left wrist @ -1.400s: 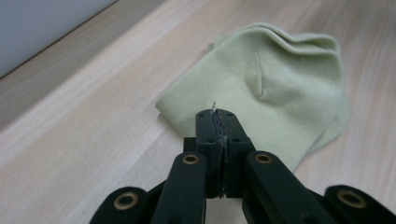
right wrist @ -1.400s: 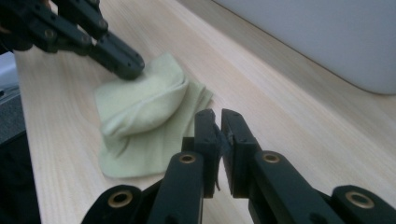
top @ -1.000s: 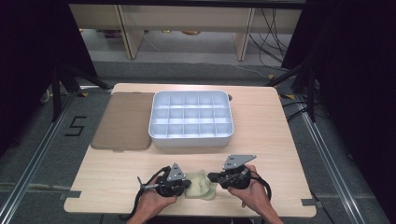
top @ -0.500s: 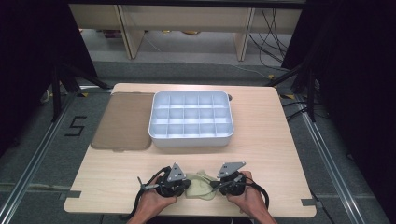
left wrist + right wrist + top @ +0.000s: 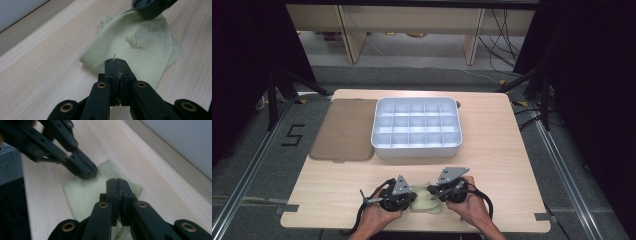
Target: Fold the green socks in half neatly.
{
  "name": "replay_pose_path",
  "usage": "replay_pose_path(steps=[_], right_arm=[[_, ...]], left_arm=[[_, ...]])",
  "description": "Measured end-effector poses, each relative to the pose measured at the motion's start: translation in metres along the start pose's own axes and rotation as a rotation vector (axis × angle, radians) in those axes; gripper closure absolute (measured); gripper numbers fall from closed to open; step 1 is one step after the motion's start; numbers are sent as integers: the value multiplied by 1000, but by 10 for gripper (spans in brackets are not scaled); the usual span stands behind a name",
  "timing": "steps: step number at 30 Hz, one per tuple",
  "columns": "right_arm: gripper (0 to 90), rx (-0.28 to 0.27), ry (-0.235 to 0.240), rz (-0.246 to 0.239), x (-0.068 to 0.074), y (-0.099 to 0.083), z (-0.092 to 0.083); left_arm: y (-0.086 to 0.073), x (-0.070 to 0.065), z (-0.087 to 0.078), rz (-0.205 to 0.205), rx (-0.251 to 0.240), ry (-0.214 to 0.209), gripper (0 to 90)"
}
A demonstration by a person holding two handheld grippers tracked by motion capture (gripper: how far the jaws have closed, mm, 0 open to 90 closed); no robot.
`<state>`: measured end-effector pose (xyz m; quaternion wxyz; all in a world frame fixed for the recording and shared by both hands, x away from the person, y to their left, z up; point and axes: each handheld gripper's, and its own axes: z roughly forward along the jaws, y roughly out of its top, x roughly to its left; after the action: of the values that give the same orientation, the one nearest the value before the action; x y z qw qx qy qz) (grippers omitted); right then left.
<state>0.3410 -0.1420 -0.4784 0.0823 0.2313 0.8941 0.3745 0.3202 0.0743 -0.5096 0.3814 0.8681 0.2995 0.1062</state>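
Pale wood formed the table (image 5: 337, 195), and at its near edge a light green cloth (image 5: 426, 201) lay rumpled between the two grippers; folding or flattening was judged to be the step in hand. The left gripper (image 5: 117, 65) was seen clamped on the cloth's edge, jaws pressed together; the right gripper (image 5: 117, 185) was closed over the cloth, a pinch judged likely. Both hands were held low, pointing inward; a coordinated pull apart seemed called for next. Farther off stood a white compartment tray (image 5: 416, 145) and a brown mat (image 5: 343, 130).
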Motion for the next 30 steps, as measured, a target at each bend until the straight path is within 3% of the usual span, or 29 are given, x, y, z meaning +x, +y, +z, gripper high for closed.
replay_pose_path(steps=[2, 5, 8, 9, 14, 17, 19, 22, 24, 25, 26, 29, 30], right_arm=[[892, 13, -16, -4, -5, -1, 9], [900, 48, -40, 31, -17, -5, 12], [900, 42, -40, 62, -23, -12, 13], [899, 59, -34, 71, -23, -12, 11], [899, 48, -52, 71, -25, -18, 8], [897, 77, -35, 70, -26, -22, 7], [893, 51, -32, 65, -27, -24, 8], [888, 51, -37, 53, -25, -24, -1], [886, 15, -52, 56, -23, -24, -6], [886, 23, -38, 66, -22, -22, -10], [886, -8, -46, 73, -20, -22, -11], [883, -7, -35, 54, -17, -19, -15], [882, -9, -33, 51, -16, -19, -15]], left_arm=[[0, 0, 0, 1, 0, 0, 877], [0, 0, 0, -10, -1, 1, 876], [1, 0, 0, 14, 2, -2, 871], [1, 0, 0, 12, 2, -2, 867], [0, 0, 0, -7, 3, 8, 861], [0, 0, 0, 13, 2, 5, 860], [0, -1, 0, -8, 1, 9, 858], [0, -1, 0, -9, 0, 4, 857], [0, -1, 0, 1, 1, 6, 855], [0, -1, 0, -3, 0, 7, 855], [0, -1, 0, -2, -1, 9, 853], [0, -2, 0, -6, 0, 10, 847], [1, 0, 0, 21, 1, 11, 846]])
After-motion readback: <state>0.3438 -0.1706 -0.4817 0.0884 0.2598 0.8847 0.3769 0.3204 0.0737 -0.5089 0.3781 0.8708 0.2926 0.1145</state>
